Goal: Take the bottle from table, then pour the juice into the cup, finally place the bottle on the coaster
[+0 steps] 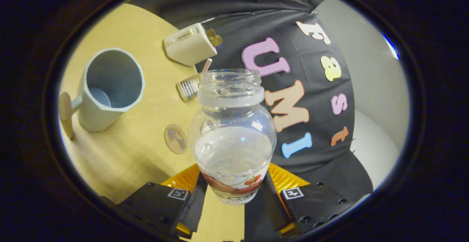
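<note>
Gripper (234, 198): its two fingers come up from below and press on either side of the lower part of a bottle, closed as far as the bottle's width allows. Each finger carries a small square printed marker near its base.

Bottle (232, 139): a clear, round-bellied bottle with a wide open mouth and no cap, clamped between the fingers. It stands out straight ahead of them, with its mouth pointing away from the camera. A clear liquid fills roughly the lower half. A printed band with red fruit wraps its base, just where the fingers grip.

Cup (110, 88): a pale blue mug with faceted sides and a handle, standing on the table well to the left of the bottle and beyond the fingers. Its opening faces the camera and its inside looks bare.

Coaster (175, 138): a small round brown disc with a darker pattern, lying flat on the table just to the left of the bottle's belly, between bottle and cup.

Second disc (66, 113): a round wooden piece close beside the cup's handle; I cannot tell whether the two touch.

Table (139, 154): a light wood surface with a curved edge.

Cream box (190, 44): a pale, wedge-shaped object near the table's far edge, beyond the bottle.

Ridged silver item (188, 87): small and ribbed, lying just behind the bottle's neck, partly hidden by it.
</note>
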Available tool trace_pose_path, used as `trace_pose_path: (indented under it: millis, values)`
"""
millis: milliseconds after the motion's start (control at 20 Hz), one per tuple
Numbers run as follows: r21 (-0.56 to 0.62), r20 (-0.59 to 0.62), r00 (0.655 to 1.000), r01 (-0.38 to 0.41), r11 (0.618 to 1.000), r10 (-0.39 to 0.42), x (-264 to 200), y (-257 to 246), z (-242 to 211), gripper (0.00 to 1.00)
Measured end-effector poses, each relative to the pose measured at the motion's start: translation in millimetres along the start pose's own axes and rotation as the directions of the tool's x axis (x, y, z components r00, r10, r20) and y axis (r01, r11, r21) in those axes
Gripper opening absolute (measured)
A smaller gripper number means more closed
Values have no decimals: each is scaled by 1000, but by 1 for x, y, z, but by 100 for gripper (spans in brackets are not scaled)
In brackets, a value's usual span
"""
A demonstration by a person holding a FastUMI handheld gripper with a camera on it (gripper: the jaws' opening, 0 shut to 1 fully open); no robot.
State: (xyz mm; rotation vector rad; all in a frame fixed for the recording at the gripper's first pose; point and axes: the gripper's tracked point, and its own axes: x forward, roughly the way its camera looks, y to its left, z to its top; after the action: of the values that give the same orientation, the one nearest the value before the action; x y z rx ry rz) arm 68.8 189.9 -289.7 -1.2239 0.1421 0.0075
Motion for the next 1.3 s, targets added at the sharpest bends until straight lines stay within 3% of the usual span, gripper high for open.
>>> trace_pose_path:
  millis: [400, 700, 1300]
  values:
    - [-123, 6, 999, 46, 991, -45, 3, -5, -3, 77]
    - [-238, 71, 990, 132, 962, -118, -5, -22, 10, 77]
    - [-362, 121, 987, 145, 921, -108, -12, -15, 24, 77]
